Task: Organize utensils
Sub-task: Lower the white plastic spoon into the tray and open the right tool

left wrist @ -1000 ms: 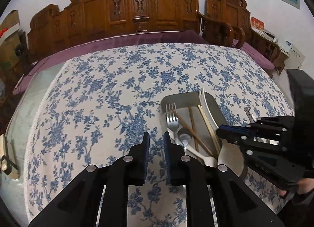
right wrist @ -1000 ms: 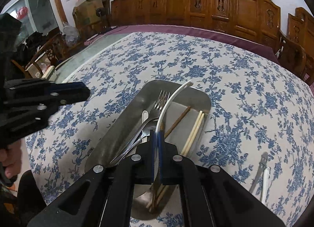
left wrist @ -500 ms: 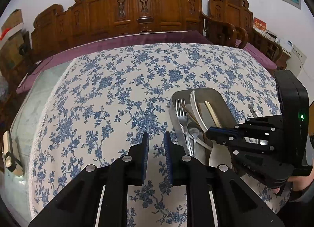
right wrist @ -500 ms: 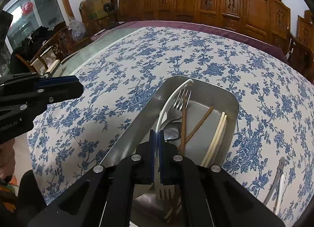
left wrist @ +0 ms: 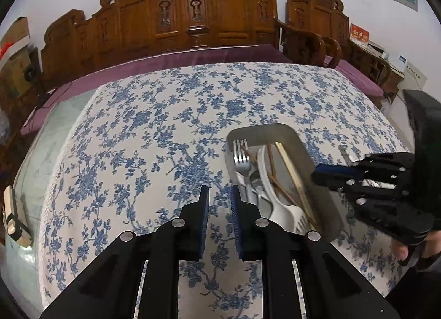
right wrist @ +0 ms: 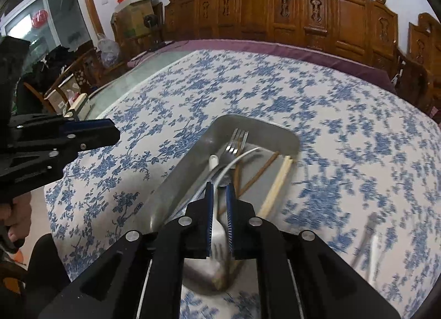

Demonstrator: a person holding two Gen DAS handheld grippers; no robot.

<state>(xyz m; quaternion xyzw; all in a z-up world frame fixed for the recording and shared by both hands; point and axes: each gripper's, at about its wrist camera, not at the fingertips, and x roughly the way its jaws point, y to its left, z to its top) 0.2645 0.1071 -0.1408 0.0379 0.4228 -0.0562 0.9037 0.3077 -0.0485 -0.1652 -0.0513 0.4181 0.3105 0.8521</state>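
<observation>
Right wrist view showed my right claw (right wrist: 219, 218) above the steel tray (right wrist: 176, 181), jaws just parting, the white plastic fork (right wrist: 217, 232) lying loose below them among a metal fork (right wrist: 234, 144) and chopsticks (right wrist: 275, 186). I judged that drop finished; next I'd need the tongs (right wrist: 366, 232), blurred on the counter (right wrist: 344, 131) to the right, taken squarely. Left wrist view alone showed my left claw (left wrist: 219, 210), jaws slightly apart and empty, beside the tray.
</observation>
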